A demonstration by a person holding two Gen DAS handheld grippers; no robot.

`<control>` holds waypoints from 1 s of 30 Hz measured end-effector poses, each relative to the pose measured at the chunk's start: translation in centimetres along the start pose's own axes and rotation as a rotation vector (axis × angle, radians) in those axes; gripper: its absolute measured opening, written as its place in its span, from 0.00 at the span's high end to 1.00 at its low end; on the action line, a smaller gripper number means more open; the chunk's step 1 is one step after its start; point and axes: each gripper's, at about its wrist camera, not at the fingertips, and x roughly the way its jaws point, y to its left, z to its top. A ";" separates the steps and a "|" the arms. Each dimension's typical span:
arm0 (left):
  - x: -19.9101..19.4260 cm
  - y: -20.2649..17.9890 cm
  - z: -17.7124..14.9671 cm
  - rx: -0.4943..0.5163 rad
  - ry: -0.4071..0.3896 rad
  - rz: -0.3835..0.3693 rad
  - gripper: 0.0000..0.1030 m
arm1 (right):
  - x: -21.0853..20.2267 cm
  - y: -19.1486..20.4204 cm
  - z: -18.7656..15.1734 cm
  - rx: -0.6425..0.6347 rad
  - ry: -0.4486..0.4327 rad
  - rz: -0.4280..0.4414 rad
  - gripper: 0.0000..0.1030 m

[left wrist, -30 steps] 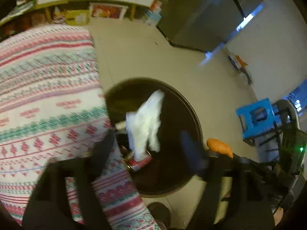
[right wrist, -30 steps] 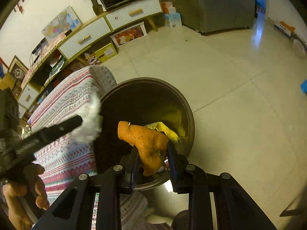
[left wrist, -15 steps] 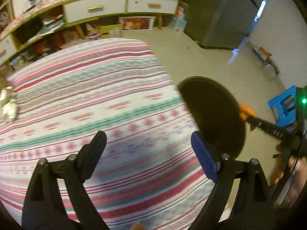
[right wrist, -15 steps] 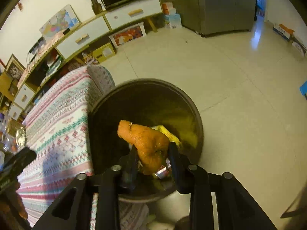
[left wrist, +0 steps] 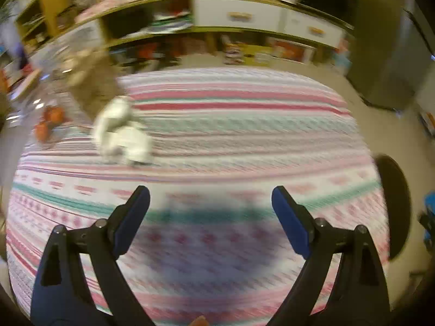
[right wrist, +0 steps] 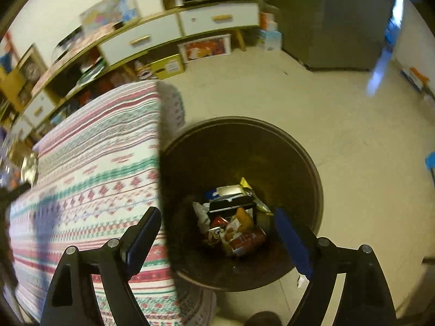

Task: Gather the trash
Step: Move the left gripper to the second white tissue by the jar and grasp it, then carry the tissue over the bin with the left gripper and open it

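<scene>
My right gripper is open and empty above the dark round trash bin. An orange peel lies in the bin on top of wrappers and other trash. My left gripper is open and empty over the striped tablecloth. A crumpled white tissue lies on the cloth ahead and to the left of it. Orange scraps lie at the table's far left edge. The bin's rim shows at the right of the left wrist view.
The table stands right beside the bin. A low cabinet with white drawers lines the far wall, with boxes under it. A grey fridge stands at the back right. The floor is pale tile.
My right gripper opened and the orange peel dropped into the bin. My left gripper, which let the tissue fall earlier, swung left from the bin over the table toward another tissue.
</scene>
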 end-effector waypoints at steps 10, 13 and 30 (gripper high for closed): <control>5.6 10.1 1.9 -0.276 -0.019 0.011 0.12 | 1.6 1.0 -0.8 -0.060 0.055 -0.028 0.15; 6.6 11.2 1.7 -0.339 -0.026 -0.060 0.19 | 2.1 0.7 -0.8 -0.054 0.069 -0.037 0.15; 2.7 -2.4 1.3 -0.005 -0.013 -0.326 0.72 | 0.8 -0.3 -1.0 -0.035 0.055 -0.063 0.15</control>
